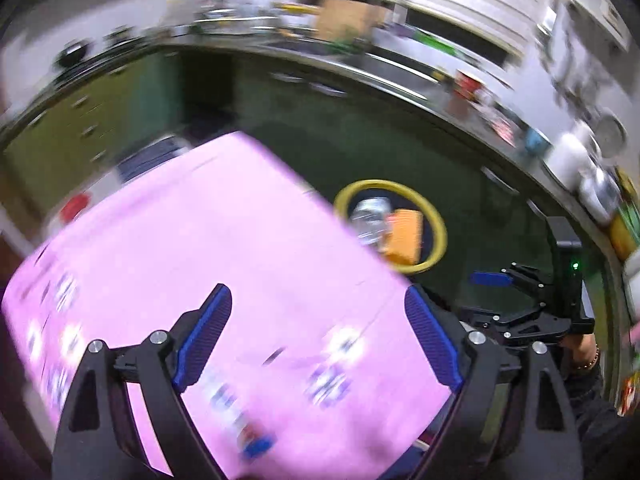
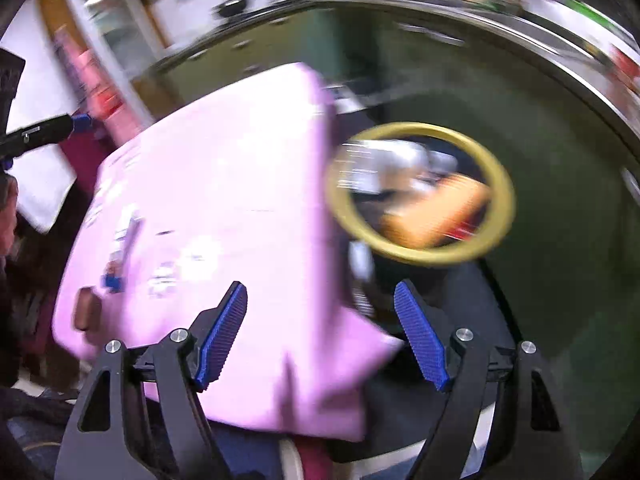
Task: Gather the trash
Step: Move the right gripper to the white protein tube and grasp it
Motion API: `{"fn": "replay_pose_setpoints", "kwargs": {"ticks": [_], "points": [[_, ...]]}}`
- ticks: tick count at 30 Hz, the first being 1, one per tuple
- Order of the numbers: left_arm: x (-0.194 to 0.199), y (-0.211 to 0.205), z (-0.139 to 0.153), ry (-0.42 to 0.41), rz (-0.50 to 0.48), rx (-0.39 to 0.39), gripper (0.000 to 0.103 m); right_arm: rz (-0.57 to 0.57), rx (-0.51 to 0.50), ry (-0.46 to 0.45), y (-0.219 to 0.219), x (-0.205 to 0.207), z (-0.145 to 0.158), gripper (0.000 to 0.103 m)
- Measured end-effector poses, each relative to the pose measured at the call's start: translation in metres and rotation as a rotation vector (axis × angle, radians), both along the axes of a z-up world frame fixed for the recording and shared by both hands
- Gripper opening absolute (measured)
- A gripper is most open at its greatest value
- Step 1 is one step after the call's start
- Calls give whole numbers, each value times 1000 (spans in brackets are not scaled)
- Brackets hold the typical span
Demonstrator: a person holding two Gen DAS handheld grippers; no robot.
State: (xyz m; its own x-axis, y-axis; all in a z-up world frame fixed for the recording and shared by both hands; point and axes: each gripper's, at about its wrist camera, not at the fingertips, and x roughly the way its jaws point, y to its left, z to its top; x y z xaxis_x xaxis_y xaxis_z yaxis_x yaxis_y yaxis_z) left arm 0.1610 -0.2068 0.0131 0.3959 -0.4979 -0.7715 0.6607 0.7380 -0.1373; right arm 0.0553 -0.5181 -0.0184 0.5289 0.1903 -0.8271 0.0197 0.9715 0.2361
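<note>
A large pink package (image 1: pixel 224 280) with small print fills the lower middle of the left wrist view, lying between and beyond my left gripper's (image 1: pixel 318 340) open blue fingers. In the right wrist view the same pink package (image 2: pixel 212 232) lies in front and left of my right gripper (image 2: pixel 320 336), which is open; its left finger overlaps the package. A yellow-rimmed bin (image 1: pixel 440 236) holds a clear plastic bottle (image 1: pixel 370 218) and an orange box (image 1: pixel 404 236). It also shows in the right wrist view (image 2: pixel 504 200). Both views are motion-blurred.
Dark green cabinet fronts (image 1: pixel 360 136) run under a cluttered steel counter (image 1: pixel 400 64) with cups and jars. The right gripper's body (image 1: pixel 532 304) shows at the right of the left wrist view. A white cloth (image 2: pixel 40 176) is at the left.
</note>
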Motion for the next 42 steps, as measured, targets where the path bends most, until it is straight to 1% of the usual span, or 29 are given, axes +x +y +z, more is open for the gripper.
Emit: {"fn": "replay_pose_setpoints", "kwargs": {"ticks": [1,3,4,5,6,7,10,11,15,19,22,24,25,26,27,28,29,33,37,39,42], "points": [[-4,21,-2,-3,38,-4,84,36,9,-5,15,7,2,76],[-11,61,-6,-19,118,2,85,142,53,-19,64,26,5,76],[-17,81,-10,-28,160,2,85,177,63,-21,81,33,5,76],[-22,100,-13,-31,202,0,85,237,75,-20,112,45,4,76],[-26,112,-16,-30,226,-5,86,271,81,-17,128,51,3,76],[-32,128,-21,-26,260,-15,87,325,90,-7,155,61,0,75],[-46,162,-30,-29,327,-22,88,398,82,35,206,82,-16,72],[-51,169,-33,-34,345,-21,88,416,79,54,220,88,-21,68],[-67,192,-41,-60,395,2,88,438,51,106,251,104,-41,63],[-70,199,-45,-39,393,-9,88,425,20,122,264,115,-51,62],[-72,200,-49,-37,391,-5,88,420,-22,144,274,122,-60,57],[-72,200,-50,-35,387,-5,88,423,-46,156,279,127,-67,49],[-72,200,-52,-33,386,-5,89,424,-55,160,279,128,-68,49],[-71,199,-52,-31,385,-5,89,424,-63,154,279,127,-69,45],[-71,199,-53,-28,383,-3,90,424,-73,154,278,125,-69,40],[-71,198,-54,-26,380,-1,90,424,-70,156,278,126,-69,37],[-71,197,-55,-23,379,0,90,423,-69,157,277,126,-69,30],[-71,197,-58,-15,375,3,90,413,-58,144,270,126,-66,28],[-72,195,-57,-18,370,8,90,390,-35,109,255,122,-54,28],[-72,193,-56,-21,365,8,90,367,-23,80,240,117,-42,28],[-74,187,-54,-29,347,13,90,290,-27,32,200,111,-23,28]]}}
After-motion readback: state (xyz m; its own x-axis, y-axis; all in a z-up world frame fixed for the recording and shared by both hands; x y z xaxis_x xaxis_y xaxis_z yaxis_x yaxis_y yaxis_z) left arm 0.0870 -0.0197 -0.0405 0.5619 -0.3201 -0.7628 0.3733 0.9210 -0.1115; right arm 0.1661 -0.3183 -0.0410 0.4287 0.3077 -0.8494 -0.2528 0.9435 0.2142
